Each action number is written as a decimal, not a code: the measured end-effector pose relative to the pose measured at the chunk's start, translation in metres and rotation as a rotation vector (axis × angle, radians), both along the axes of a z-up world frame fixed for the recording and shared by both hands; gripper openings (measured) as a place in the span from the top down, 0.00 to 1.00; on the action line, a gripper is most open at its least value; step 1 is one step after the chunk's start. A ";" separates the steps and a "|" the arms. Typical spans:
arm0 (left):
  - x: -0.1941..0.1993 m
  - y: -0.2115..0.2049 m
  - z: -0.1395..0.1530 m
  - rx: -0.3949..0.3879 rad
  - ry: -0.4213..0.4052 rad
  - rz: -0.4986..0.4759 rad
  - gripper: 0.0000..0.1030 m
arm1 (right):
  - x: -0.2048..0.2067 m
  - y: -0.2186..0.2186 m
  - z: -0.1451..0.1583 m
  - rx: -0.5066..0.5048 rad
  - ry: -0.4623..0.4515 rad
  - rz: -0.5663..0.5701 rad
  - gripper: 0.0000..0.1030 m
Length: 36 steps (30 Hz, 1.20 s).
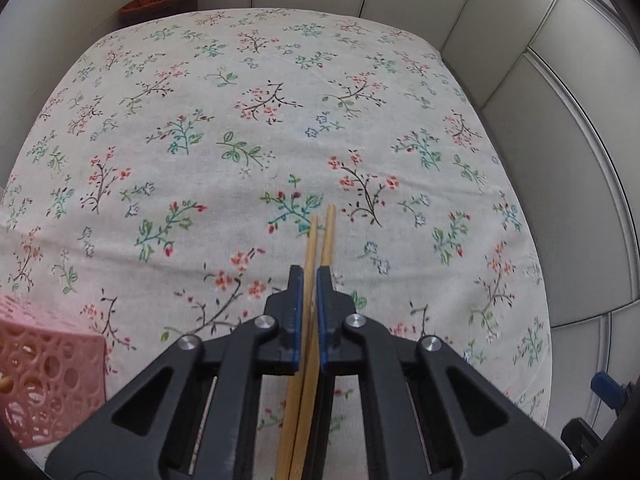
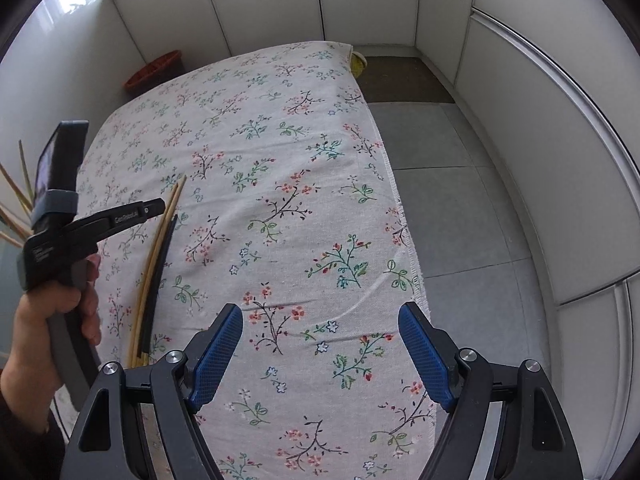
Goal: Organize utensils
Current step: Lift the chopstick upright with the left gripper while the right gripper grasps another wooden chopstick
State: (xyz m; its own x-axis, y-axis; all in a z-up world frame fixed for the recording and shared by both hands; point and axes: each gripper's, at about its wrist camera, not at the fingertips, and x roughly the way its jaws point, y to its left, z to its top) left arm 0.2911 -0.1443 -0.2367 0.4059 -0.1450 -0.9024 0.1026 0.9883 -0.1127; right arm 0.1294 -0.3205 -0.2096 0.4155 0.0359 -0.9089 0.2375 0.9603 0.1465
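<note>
Over a tabletop (image 1: 280,80) covered by a pale cloth printed with small flower sprigs, the left gripper (image 1: 309,276) is clenched on a pair of wooden chopsticks (image 1: 325,236), its blue-padded fingers (image 1: 296,304) pressed against them from either side. In the left wrist view the chopsticks run lengthwise between the pads, their ends reaching past the fingertips over the cloth and their other ends passing out of the picture at the bottom edge. At the lower left corner of that view stands a pink perforated basket (image 1: 52,376) on the cloth, with a wooden stick end just visible through its holes; a red-brown basket (image 1: 160,0) sits on the floor beyond the far left corner of the tabletop. From the right wrist view the left gripper (image 2: 170,220) appears at the left, held by a hand (image 2: 60,312) wrapped around its black handle, with the chopsticks (image 2: 160,248) slanting along its dark finger above the cloth (image 2: 280,160). More wooden sticks (image 2: 16,196) show at the far left edge behind the handle. The right gripper (image 2: 320,320) is released, its two blue pads (image 2: 216,352) spread wide apart with only flowered cloth visible between them, near the tabletop's right edge where the cloth hem hangs beside a grey tiled floor (image 2: 460,208). White panelled walls (image 2: 360,0) enclose the space.
</note>
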 end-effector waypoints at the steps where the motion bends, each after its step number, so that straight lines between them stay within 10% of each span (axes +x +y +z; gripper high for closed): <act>1: 0.003 -0.001 -0.003 0.008 0.008 0.000 0.93 | 0.000 -0.002 0.000 0.009 -0.002 -0.006 0.21; 19: -0.028 -0.013 -0.012 -0.055 0.061 -0.142 0.95 | 0.000 -0.007 0.000 0.026 0.002 -0.041 0.21; 36: -0.142 0.041 0.097 -0.103 -0.205 -0.272 0.95 | 0.010 0.012 0.003 0.047 -0.021 -0.057 0.21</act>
State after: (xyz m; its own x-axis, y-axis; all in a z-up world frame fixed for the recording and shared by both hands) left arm 0.1491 -0.1035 -0.1401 0.5107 -0.3591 -0.7812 0.3914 0.9061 -0.1606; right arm 0.1397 -0.3085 -0.2067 0.4373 0.0538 -0.8977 0.2874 0.9375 0.1963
